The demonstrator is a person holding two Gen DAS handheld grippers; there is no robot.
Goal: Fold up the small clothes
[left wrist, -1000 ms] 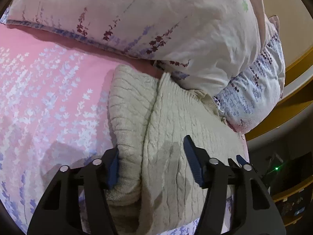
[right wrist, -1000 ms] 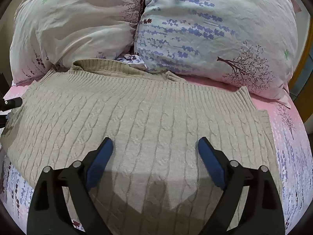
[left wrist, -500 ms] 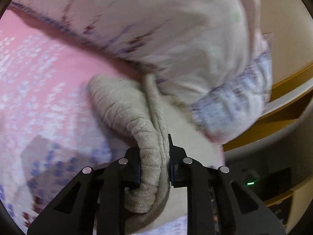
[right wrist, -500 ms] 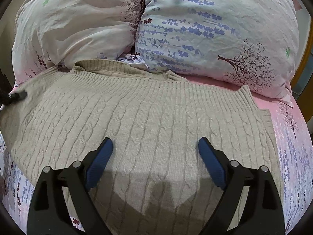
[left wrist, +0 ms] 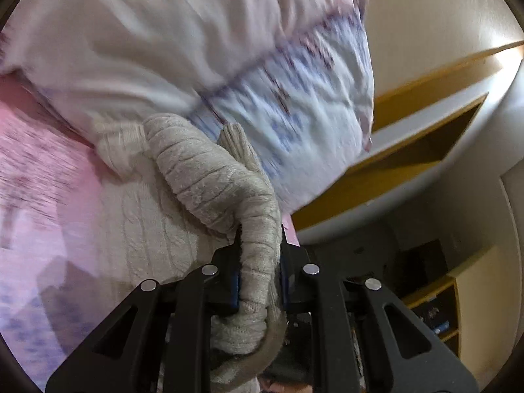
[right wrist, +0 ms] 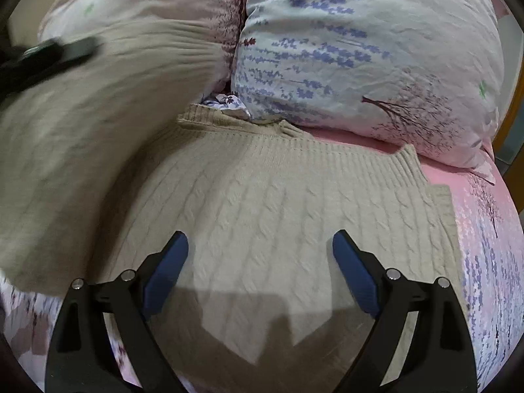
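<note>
A beige cable-knit sweater [right wrist: 278, 203] lies on the pink flowered bed sheet [right wrist: 484, 235], its ribbed edge toward the pillows. My left gripper [left wrist: 258, 262] is shut on a bunched sleeve and side edge of the sweater [left wrist: 222, 190] and holds it raised off the bed. In the right wrist view that lifted side [right wrist: 65, 150] hangs blurred at the left, with the left gripper [right wrist: 52, 52] above it. My right gripper [right wrist: 260, 262] is open and empty, low over the middle of the sweater.
Two flowered pillows stand behind the sweater, a pale pink one [right wrist: 147, 9] at the left and a bluish one [right wrist: 360, 42] at the right. In the left wrist view a yellow-trimmed bed frame [left wrist: 409, 124] and dark shelves [left wrist: 435, 288] lie past the bed's edge.
My left gripper closed on the sweater's side and sleeve, then lifted it up and over toward the middle. My right gripper has stayed open in place.
</note>
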